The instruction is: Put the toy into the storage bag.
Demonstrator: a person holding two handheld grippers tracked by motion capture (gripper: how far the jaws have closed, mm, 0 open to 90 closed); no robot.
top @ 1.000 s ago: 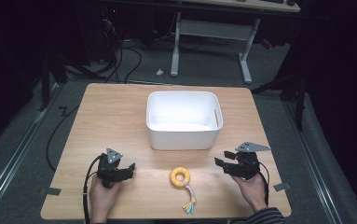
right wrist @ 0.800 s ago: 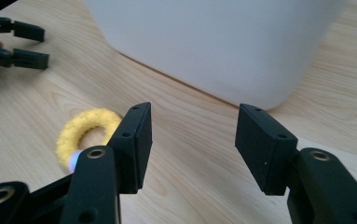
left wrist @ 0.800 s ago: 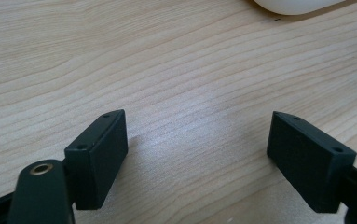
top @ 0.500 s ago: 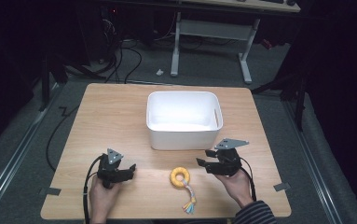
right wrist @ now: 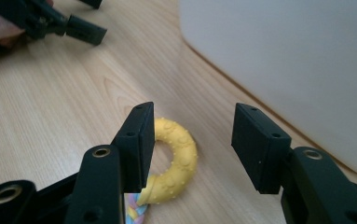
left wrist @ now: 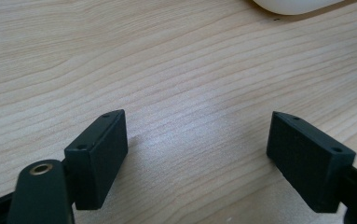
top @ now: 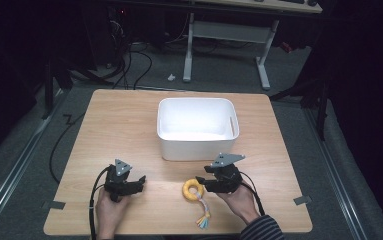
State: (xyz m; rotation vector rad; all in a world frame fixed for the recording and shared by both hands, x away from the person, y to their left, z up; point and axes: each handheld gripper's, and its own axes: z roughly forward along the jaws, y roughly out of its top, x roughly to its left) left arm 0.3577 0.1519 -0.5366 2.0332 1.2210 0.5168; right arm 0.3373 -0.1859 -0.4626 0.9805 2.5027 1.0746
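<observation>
seen from the high view: a light wooden table [top: 129, 125] on grey carpet, with a white rectangular plastic bin [top: 197, 127] set at mid-table, slightly toward the far edge, broad strips of bare wood to either side of it. near the front edge, a yellow ring toy [top: 193, 189] with a pastel rope tassel [top: 203, 216] trailing toward the person, the tassel's end lying close to the table's lip. right gripper [top: 205, 184] held low just right of the ring, jaws spread apart and pointed at it, the hand behind it resting near the front edge. left gripper [top: 140, 183] well apart to the left, jaws likewise spread, nothing between them, open wood between it and the ring.

from the right gripper view: ring toy [right wrist: 175, 158] lying flat on the wood, partly behind the left-hand jaw, the bumpy yellow rim showing in the gap; possibly touching that jaw, though hard to tell from this angle. bin wall [right wrist: 288, 70] rising close beyond the other jaw, its rounded bottom corner curving toward the ring. left gripper [right wrist: 88, 16] at the upper left, farther off.

from the left gripper view: two black jaws wide apart over bare wood grain, a sliver of the bin's base [left wrist: 297, 5] at the top edge.

beyond the table's far edge, desk legs [top: 226, 47] and loose cables [top: 134, 60] on the floor.
</observation>
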